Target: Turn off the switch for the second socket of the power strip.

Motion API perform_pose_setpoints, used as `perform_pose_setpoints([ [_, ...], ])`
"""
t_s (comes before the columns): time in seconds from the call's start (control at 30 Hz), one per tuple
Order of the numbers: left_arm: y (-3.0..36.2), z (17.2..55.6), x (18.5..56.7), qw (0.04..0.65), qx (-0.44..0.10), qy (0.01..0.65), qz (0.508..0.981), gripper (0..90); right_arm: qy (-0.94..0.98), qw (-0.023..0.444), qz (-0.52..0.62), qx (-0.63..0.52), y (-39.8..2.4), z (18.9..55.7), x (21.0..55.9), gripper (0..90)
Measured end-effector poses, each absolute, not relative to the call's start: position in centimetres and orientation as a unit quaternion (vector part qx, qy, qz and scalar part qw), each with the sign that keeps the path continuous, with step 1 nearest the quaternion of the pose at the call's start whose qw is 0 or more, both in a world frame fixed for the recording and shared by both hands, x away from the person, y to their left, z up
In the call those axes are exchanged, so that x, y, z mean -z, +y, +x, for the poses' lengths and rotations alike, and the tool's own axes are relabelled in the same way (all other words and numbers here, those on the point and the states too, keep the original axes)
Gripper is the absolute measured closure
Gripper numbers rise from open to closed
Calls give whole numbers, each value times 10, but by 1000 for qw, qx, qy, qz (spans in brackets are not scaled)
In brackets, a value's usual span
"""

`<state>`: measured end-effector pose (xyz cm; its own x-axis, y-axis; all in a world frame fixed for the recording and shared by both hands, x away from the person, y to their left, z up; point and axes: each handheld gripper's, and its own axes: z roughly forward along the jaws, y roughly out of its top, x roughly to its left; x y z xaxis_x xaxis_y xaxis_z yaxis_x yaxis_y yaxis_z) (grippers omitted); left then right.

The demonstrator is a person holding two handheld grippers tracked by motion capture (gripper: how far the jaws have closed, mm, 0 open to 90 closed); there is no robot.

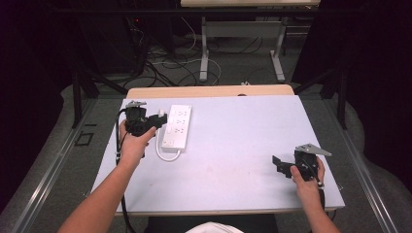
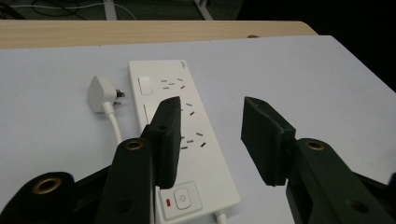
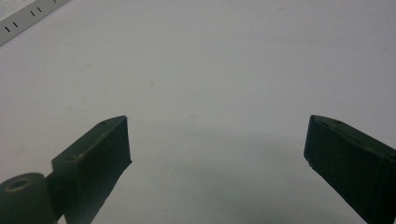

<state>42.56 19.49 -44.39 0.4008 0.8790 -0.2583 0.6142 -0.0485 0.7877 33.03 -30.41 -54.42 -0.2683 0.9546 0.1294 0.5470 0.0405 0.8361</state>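
A: Nearest the lens in the high view are the person's two forearms coming in from the bottom edge, each hand holding a set of tongs. The left tongs (image 1: 162, 118) sit at the near left side of the power strip; the right tongs (image 1: 276, 164) hover over bare table (image 1: 233, 160) near its right front corner, well apart from the strip.

B: And the state of them?

A: Both spread. In the left gripper view the black jaws of the left tongs (image 2: 211, 140) stand apart with nothing between them, above the strip's near end. In the right gripper view the right tongs (image 3: 217, 149) gape wider, over plain surface.

B: Tell me about the surface and the room.

A: A pale grey-lilac top on a light wooden table, wood showing along the far edge. Around it the room is dark; grey floor, loose cables, and the legs of another table (image 1: 204, 53) behind.

B: Count the things.

A: One white power strip (image 1: 177, 126), lying lengthwise on the left half of the table. One white plug (image 2: 100, 93) on its own cord, lying just beside the strip's far end, not inserted. One power button (image 2: 183, 199) with a red mark beside it, at the strip's near end. No containers to speak of.
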Motion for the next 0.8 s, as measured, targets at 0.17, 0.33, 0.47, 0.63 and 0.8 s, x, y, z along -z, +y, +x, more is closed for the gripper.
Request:
perform_pose_setpoints([
  [0.17, 187, 435, 438, 439, -150, 524, 714, 598, 680, 243, 552, -416, -304, 330, 545, 67],
  [0.33, 180, 444, 436, 435, -155, 524, 716, 626, 679, 243, 555, -414, -304, 331, 545, 68],
  [0.47, 176, 451, 435, 427, -162, 523, 720, 654, 681, 242, 554, -414, -304, 331, 545, 69],
  [0.63, 172, 458, 436, 420, -166, 525, 721, 697, 682, 241, 552, -415, -304, 331, 545, 69],
  [0.8, 170, 465, 441, 413, -167, 529, 722, 735, 684, 241, 550, -415, -303, 332, 546, 70],
])
